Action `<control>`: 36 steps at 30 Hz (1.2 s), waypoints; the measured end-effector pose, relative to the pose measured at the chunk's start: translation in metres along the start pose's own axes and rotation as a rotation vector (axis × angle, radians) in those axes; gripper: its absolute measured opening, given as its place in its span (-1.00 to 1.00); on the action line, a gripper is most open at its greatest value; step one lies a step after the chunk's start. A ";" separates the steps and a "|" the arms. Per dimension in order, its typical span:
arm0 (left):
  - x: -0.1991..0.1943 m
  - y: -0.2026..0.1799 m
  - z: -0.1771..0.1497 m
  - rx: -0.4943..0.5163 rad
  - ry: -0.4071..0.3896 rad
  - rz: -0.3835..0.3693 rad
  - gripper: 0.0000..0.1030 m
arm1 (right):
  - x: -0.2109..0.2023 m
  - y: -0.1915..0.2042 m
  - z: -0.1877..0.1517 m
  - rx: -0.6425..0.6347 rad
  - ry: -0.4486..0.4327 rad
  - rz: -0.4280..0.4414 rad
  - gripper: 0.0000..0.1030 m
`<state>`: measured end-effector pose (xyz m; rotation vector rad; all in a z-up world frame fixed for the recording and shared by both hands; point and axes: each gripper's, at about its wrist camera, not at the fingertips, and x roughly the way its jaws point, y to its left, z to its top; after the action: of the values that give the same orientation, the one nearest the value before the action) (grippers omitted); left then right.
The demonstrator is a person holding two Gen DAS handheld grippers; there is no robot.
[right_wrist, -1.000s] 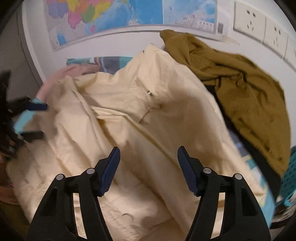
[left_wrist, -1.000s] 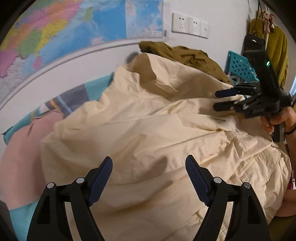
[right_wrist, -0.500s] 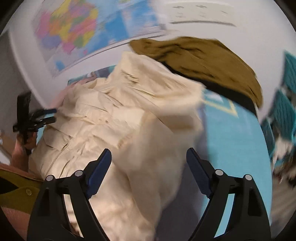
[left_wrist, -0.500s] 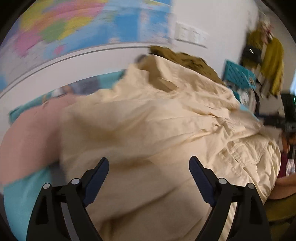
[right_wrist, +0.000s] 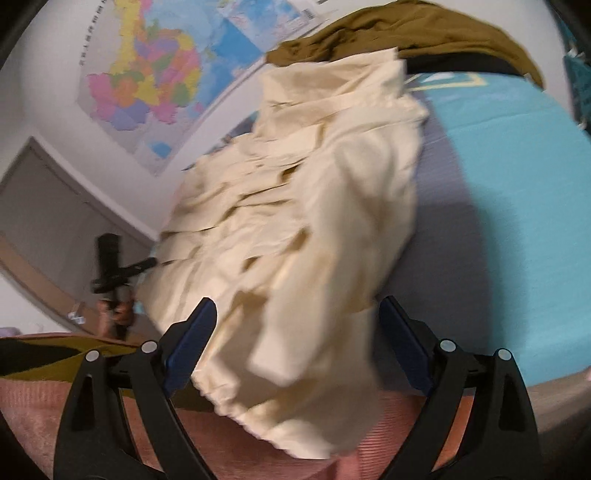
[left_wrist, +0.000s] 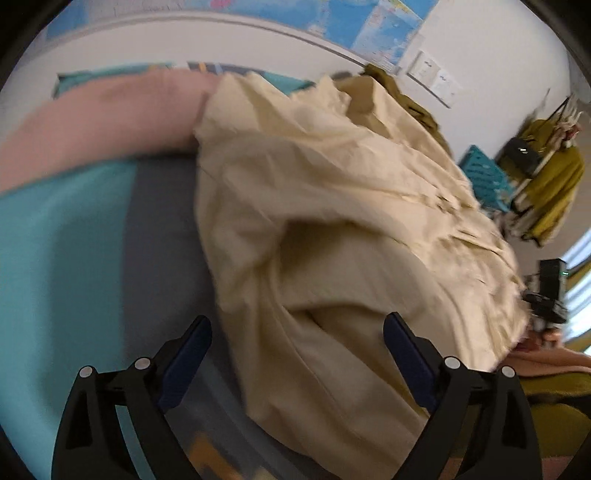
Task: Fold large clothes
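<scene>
A large cream garment (left_wrist: 332, 221) lies crumpled on the teal and grey bed cover (left_wrist: 74, 258); it also shows in the right wrist view (right_wrist: 314, 221). My left gripper (left_wrist: 297, 347) is open, its blue pads on either side of the garment's near left edge, holding nothing. My right gripper (right_wrist: 297, 328) is open over the garment's near hem at the bed's front edge. Each gripper shows small in the other's view: the right one (left_wrist: 546, 295) beyond the cloth's right edge, the left one (right_wrist: 118, 269) beyond its left edge.
An olive-brown garment (right_wrist: 406, 33) lies at the back of the bed against the wall. A pink cloth (left_wrist: 92, 122) lies at the back left. A map (right_wrist: 166, 74) hangs on the wall. A teal crate (left_wrist: 484, 173) and hanging clothes (left_wrist: 550, 184) stand to the right.
Both grippers have pulled apart from the middle of the garment to its opposite ends, left one leftward and right one rightward. Both stay open. The frames are motion-blurred.
</scene>
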<state>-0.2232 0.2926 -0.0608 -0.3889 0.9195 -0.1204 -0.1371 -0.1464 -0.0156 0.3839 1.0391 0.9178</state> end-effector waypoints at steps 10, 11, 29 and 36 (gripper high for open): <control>0.013 -0.038 -0.019 0.054 0.034 -0.120 0.57 | 0.012 0.007 -0.004 -0.007 0.008 0.084 0.24; 0.013 -0.040 -0.020 0.053 0.031 -0.104 0.26 | 0.011 0.006 -0.004 0.004 0.000 0.100 0.04; 0.016 -0.032 -0.012 -0.016 0.044 -0.118 0.45 | 0.009 0.000 -0.019 0.025 -0.004 0.133 -0.01; 0.007 -0.038 0.000 -0.007 0.030 -0.004 0.15 | -0.019 0.010 0.000 -0.024 -0.104 0.107 -0.66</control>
<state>-0.2165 0.2559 -0.0521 -0.3962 0.9490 -0.1270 -0.1453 -0.1558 0.0016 0.4664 0.9189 0.9949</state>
